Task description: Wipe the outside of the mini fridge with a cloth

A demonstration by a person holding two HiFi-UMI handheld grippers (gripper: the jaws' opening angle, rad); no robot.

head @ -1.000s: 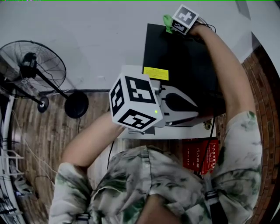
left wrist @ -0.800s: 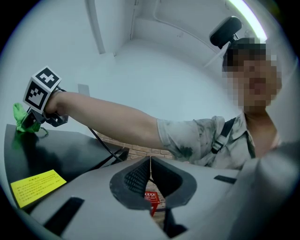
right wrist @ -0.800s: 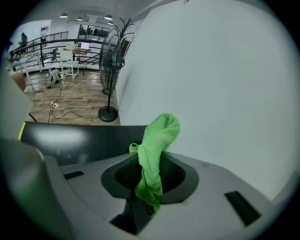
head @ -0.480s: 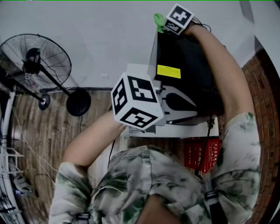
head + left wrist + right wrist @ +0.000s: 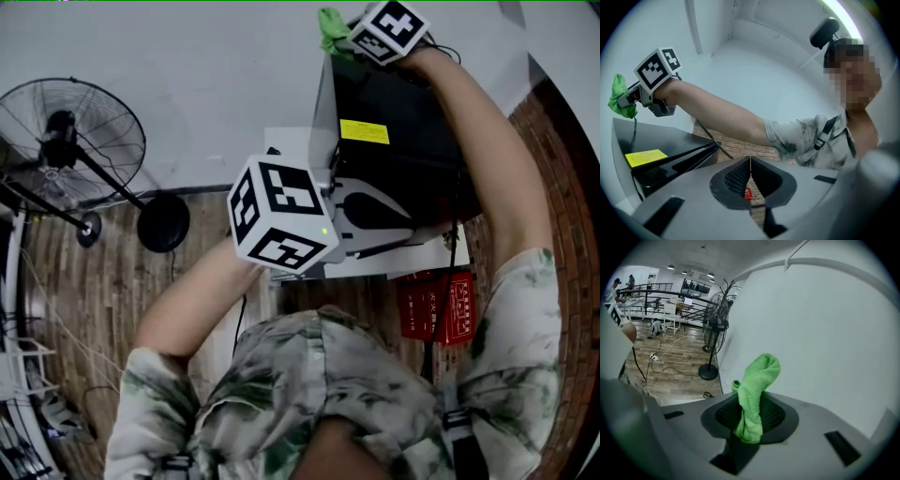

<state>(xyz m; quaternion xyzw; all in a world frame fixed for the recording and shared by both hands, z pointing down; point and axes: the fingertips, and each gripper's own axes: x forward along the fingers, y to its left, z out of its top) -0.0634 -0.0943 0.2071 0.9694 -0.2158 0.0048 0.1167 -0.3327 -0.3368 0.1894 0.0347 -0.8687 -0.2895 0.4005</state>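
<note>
The right hand-held gripper (image 5: 751, 414) is clamped on a green cloth (image 5: 761, 376), which bunches up out of the jaws and stands above them against the white wall (image 5: 825, 333). In the head view this hand-held gripper reaches out at full arm's stretch to the back left corner of the black mini fridge (image 5: 403, 150), with the cloth at that corner. A second ago the cloth sat a little way in along the fridge's back edge, so it has travelled left to the corner. In the left gripper view the cloth hangs just beyond the far corner of the fridge's dark top, with a thin strand trailing down to it. The left hand-held gripper (image 5: 750, 182) has its jaws closed together with nothing between them. It hovers over the front of the fridge, much as it did before, beside the yellow label (image 5: 364, 131) on the fridge top. The fridge stands on a white surface (image 5: 433, 257), whose front edge shows below the left hand-held gripper. More of the fridge's pale left side shows now than a second ago. Under the surface's front right corner sits a red box (image 5: 436, 305). A standing fan (image 5: 73, 141) is on the wooden floor (image 5: 103, 272) well to the left, against the wall.
</note>
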